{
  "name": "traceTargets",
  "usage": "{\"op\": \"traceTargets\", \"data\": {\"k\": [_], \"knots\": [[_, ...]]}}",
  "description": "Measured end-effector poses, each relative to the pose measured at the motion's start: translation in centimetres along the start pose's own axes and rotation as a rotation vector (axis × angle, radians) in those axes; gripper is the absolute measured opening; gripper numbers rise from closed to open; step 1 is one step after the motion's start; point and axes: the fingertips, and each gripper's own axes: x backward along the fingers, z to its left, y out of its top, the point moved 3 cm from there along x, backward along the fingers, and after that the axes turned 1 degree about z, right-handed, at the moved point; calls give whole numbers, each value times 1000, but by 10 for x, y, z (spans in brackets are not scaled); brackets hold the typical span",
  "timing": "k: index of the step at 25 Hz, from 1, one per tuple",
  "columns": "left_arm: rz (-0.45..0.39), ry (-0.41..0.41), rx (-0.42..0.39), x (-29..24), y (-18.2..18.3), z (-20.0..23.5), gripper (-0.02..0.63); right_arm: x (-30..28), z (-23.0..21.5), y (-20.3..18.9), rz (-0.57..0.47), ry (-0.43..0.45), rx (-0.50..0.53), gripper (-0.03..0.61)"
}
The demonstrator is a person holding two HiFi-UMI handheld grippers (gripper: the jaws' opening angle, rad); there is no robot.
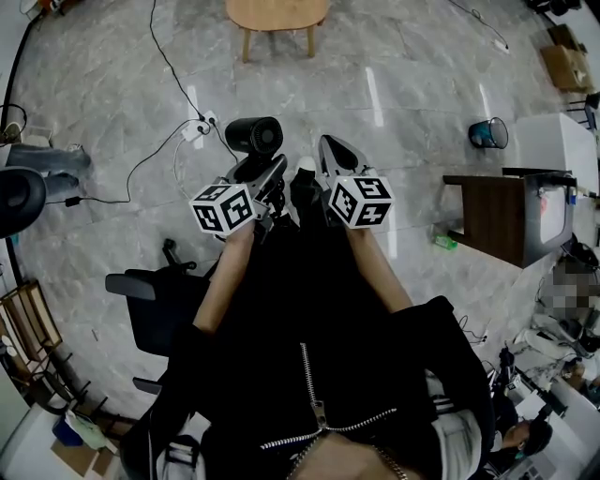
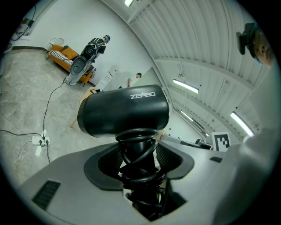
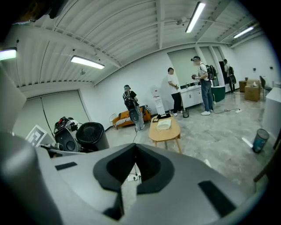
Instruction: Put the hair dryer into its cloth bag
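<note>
Grip on the cord-wrapped handle keeps the black barrel-shaped plastic hair dryer (image 2: 125, 112) upright at frame centre: your left gripper (image 2: 139, 161) is clamped there, probably leaving the barrel free for bagging. Your right gripper (image 3: 135, 149) sits closed, empty; no cloth bag shows.

There are 1 hair dryer (image 1: 253, 136), 1 wooden table (image 1: 277, 13), 1 blue bin (image 1: 487, 133) and 1 office chair (image 1: 155, 305).
</note>
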Motion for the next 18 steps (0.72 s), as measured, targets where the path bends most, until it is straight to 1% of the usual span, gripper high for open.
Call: {"op": "traceTargets", "data": {"k": [5, 10, 18], "knots": [[7, 7, 5, -8, 12, 9, 242, -18, -1, 8, 10, 9, -2, 11], [19, 14, 3, -25, 25, 16, 242, -36, -12, 18, 12, 11, -7, 11], [24, 29, -9, -58, 61, 23, 242, -69, -33, 53, -1, 30, -15, 11]]}}
